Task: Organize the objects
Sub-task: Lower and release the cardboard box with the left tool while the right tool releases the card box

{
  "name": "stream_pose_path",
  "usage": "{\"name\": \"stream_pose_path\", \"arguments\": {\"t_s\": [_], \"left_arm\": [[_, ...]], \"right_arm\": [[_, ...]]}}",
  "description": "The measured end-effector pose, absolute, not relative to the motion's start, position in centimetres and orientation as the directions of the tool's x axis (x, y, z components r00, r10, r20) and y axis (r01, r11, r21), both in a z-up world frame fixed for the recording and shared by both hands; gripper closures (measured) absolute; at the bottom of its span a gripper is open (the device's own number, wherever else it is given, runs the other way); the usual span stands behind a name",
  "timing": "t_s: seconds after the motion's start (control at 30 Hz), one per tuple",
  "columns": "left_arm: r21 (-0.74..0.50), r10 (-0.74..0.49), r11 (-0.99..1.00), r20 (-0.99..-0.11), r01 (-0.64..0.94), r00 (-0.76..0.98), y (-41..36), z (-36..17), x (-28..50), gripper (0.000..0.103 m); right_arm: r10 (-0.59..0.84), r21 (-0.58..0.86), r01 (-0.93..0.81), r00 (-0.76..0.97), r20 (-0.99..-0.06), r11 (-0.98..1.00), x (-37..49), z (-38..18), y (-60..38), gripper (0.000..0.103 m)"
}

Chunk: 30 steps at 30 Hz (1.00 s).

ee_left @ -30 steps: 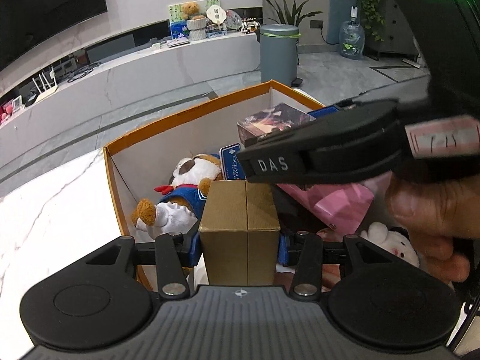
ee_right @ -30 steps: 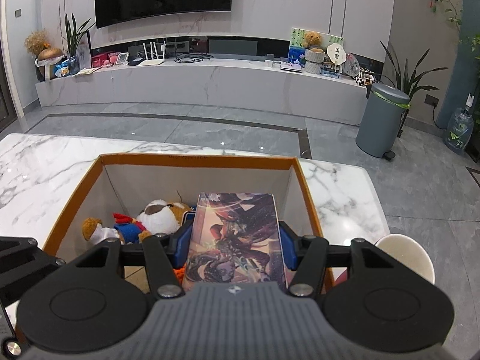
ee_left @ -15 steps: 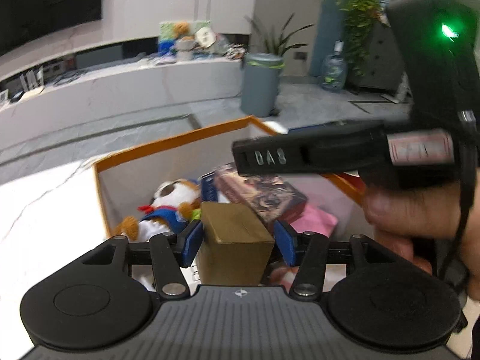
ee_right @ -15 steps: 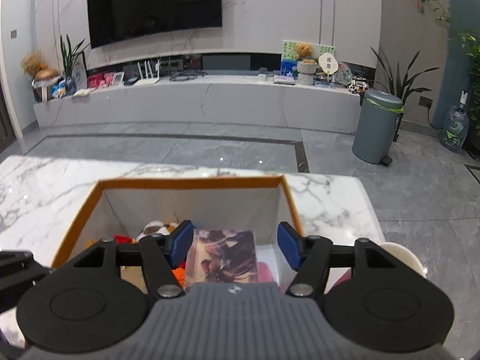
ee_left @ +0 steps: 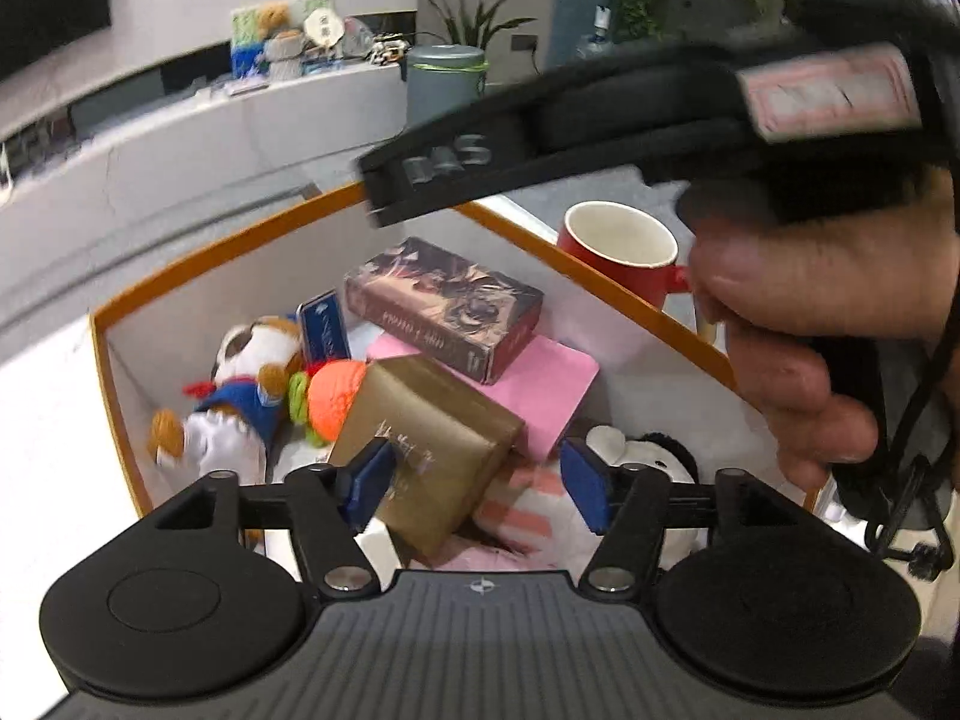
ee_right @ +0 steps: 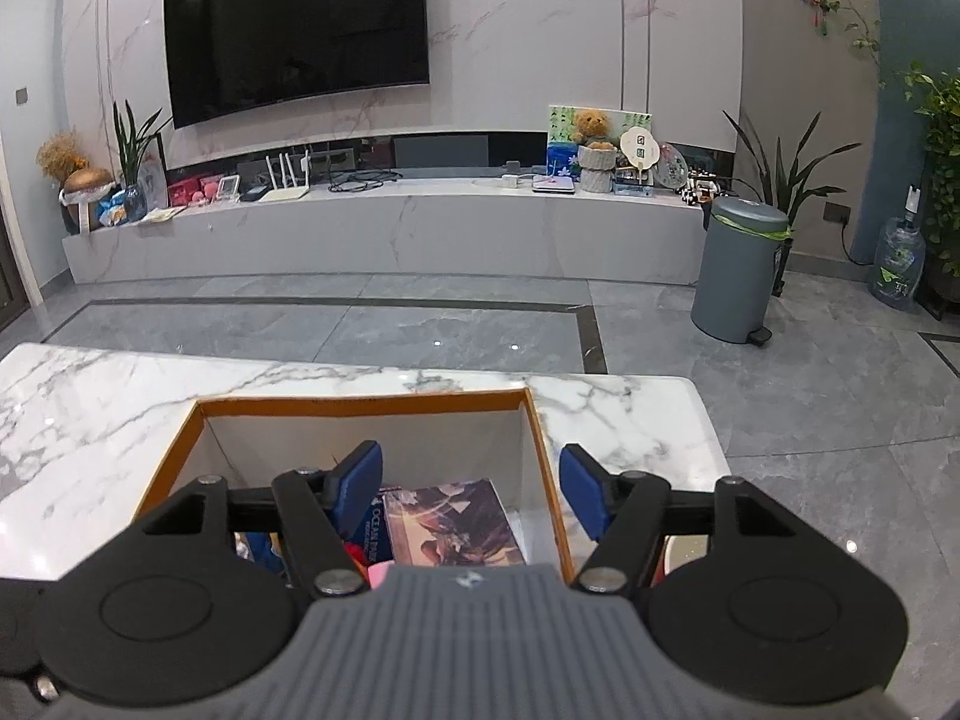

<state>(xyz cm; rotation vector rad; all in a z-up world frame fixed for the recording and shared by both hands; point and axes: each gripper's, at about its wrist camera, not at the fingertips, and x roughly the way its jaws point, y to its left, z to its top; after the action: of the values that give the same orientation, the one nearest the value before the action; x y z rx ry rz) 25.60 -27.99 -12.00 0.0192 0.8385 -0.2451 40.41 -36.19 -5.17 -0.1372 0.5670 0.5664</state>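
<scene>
Home living room, wall-mounted television (ee_right: 297, 30), long marble media console (ee_right: 384, 228), potted plants (ee_right: 780, 168), pedal bin (ee_right: 741, 270)

Glossy marble table (ee_right: 120, 396), plush toys (ee_left: 240, 390)

Your box (ee_left: 600, 276) on the table (ee_right: 108, 396): plush dog (ee_left: 240, 384) at left, card box (ee_left: 444, 306) atop the pad (ee_left: 558, 384), carton (ee_left: 426, 438) in front, mug (ee_left: 624, 252) outside to the right.

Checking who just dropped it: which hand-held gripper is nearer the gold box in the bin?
Left. The left hand-held gripper hangs open right over the gold box; the right hand-held gripper, also open, sits higher, above the illustrated box.
</scene>
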Motion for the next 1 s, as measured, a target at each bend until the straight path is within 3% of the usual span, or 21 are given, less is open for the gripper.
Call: {"name": "stream_pose_path", "arguments": {"t_s": [0.33, 0.6, 0.7, 0.8, 0.87, 1.0], "left_arm": [[-0.114, -0.198, 0.980, -0.631, 0.163, 0.750, -26.1, -10.1, 23.7, 0.040], [-0.152, -0.137, 0.987, -0.574, 0.060, 0.808, -24.4, -8.0, 22.2, 0.017], [-0.169, -0.115, 0.985, -0.550, 0.025, 0.827, -23.9, -7.4, 22.4, 0.015], [-0.188, -0.100, 0.982, -0.510, 0.003, 0.854, -23.4, -7.0, 20.8, 0.011], [-0.217, -0.113, 0.976, -0.496, 0.004, 0.861, -23.0, -6.8, 20.4, 0.000], [-0.247, -0.110, 0.969, -0.507, -0.021, 0.855, -22.4, -6.4, 20.3, 0.000]], "right_arm": [[0.467, 0.013, -0.551, 0.695, -0.548, 0.835, 39.9, -5.0, -35.9, 0.032], [0.463, -0.013, -0.557, 0.703, -0.541, 0.831, 39.1, -4.5, -35.7, 0.026], [0.459, -0.024, -0.557, 0.706, -0.539, 0.830, 38.8, -4.3, -35.6, 0.016], [0.462, -0.023, -0.558, 0.709, -0.532, 0.829, 38.6, -4.0, -35.7, 0.014], [0.463, -0.021, -0.554, 0.714, -0.526, 0.832, 38.5, -3.7, -35.8, 0.011], [0.451, -0.022, -0.537, 0.728, -0.517, 0.843, 38.3, -3.2, -36.0, 0.006]]}}
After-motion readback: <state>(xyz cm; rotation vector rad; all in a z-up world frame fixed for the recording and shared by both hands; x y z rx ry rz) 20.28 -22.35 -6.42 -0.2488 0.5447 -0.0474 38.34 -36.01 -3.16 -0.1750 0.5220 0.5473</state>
